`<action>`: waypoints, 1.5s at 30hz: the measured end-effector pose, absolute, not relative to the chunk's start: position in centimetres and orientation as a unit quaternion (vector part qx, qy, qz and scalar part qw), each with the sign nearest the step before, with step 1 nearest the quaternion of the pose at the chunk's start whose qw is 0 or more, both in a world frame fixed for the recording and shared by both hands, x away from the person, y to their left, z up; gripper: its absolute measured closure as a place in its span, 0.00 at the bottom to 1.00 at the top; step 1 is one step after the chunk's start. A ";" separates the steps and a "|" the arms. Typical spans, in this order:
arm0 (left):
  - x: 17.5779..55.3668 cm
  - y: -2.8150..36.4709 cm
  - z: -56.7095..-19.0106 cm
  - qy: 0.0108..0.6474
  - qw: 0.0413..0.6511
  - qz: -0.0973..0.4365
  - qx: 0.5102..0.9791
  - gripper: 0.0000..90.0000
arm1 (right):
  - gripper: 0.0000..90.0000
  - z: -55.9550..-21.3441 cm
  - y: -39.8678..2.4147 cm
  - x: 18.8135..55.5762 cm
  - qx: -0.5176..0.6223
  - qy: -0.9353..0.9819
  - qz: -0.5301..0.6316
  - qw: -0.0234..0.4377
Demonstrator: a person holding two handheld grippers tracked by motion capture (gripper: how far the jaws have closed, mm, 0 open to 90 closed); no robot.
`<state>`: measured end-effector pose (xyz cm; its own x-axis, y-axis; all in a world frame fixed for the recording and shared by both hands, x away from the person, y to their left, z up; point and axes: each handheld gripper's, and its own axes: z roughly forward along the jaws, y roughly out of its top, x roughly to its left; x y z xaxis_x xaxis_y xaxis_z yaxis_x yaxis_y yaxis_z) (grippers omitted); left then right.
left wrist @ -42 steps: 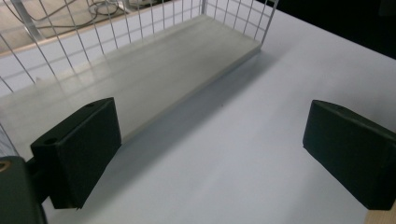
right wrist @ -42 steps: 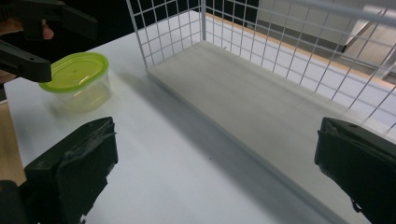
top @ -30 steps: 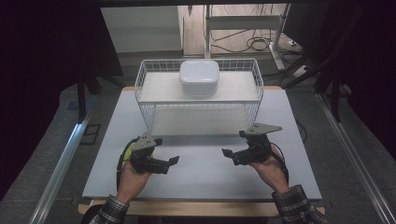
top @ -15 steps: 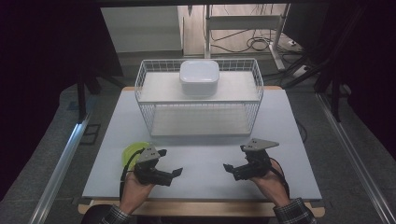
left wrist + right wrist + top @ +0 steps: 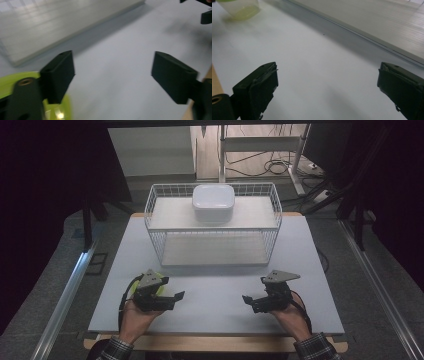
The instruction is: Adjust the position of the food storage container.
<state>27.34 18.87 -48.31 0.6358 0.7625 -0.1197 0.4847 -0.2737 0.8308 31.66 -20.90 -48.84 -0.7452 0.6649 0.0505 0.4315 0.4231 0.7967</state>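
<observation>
White wire basket (image 5: 212, 227) stands at twelve o'clock on the pale counter (image 5: 215, 295) with a white lidded box (image 5: 213, 203) on its upper shelf, and by my judgement the work has scarcely begun, since nothing is lifted and the yellow-green cup (image 5: 159, 281) stands on the counter at seven o'clock. Left tongs (image 5: 172, 299), just beside that cup, have just been closing yet stand partly open with nothing between the jaws, the cup outside them; right tongs (image 5: 250, 301) at five o'clock gape wide and empty.
</observation>
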 end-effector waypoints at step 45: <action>29.1 28.5 -51.2 0.552 0.360 0.210 0.722 1.00 | 0.08 -50.0 -21.6 32.5 0.337 0.845 0.390 0.144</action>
<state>29.14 28.48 -51.23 0.3018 0.9486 -0.0953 0.6462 -0.1300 0.7520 32.45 -21.57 -50.03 -0.7312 0.6818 0.0204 0.4580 0.4686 0.7554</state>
